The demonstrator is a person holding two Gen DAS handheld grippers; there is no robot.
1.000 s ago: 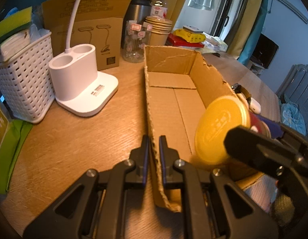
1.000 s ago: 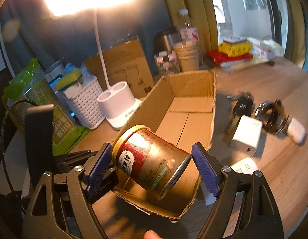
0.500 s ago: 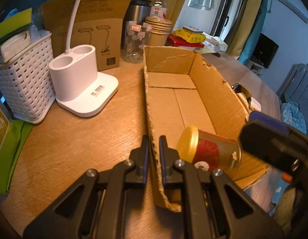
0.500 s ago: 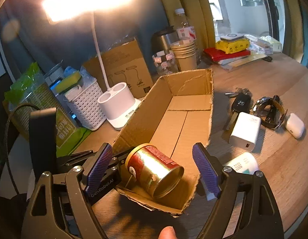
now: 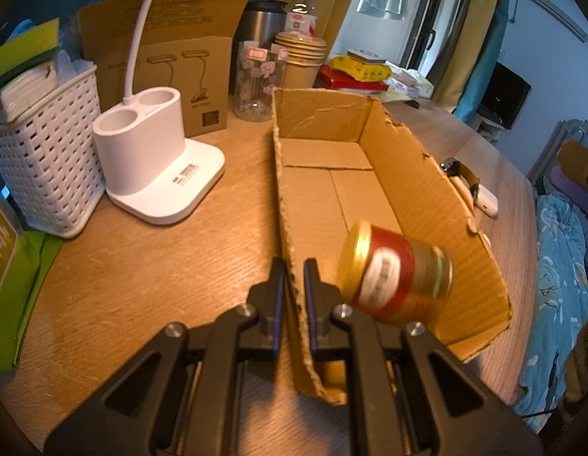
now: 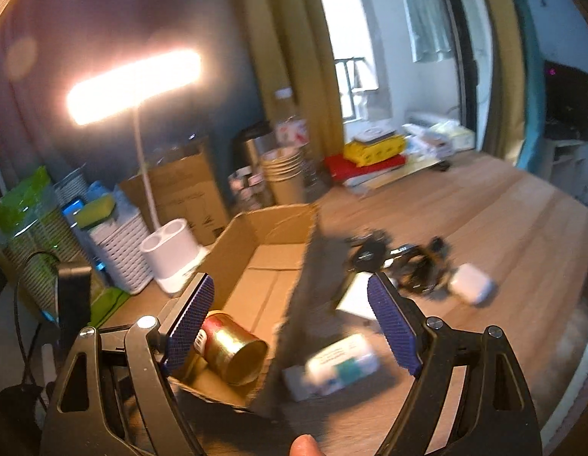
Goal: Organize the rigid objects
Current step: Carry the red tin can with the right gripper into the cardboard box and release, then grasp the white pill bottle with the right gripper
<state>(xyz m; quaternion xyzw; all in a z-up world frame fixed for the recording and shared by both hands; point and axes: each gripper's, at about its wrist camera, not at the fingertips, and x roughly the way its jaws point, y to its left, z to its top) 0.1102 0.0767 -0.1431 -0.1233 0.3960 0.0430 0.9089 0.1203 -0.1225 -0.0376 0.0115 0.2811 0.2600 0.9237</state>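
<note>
Two grippers share this desk scene. One, the left gripper (image 5: 292, 266), is clamped shut on the near side wall of the cardboard box (image 5: 419, 190), one finger outside the torn edge and one inside it. Its partner, the right gripper (image 6: 290, 319), stands wide apart with nothing between its blue ribbed pads (image 6: 191, 315); a fingertip (image 6: 305, 446) of the person shows at the bottom edge of the right wrist view. Inside the box, at its near end, a red and gold can (image 5: 394, 271) lies on its side on the cardboard floor, its gold lid toward the left gripper and its base toward the right wall; it looks blurred in the left wrist view. Outside the box on the right side, on the wooden table (image 5: 134, 277), lies a white tube-like item with a teal label (image 6: 339, 364), blurred, and beyond it a white charger block (image 6: 356, 296), keys (image 6: 368, 252), a watch (image 6: 419, 266) and a white earbud case (image 6: 470, 285). Left of the box stand a white desk lamp base (image 5: 157, 159) with two round wells and a white woven basket (image 5: 46, 159).
</note>
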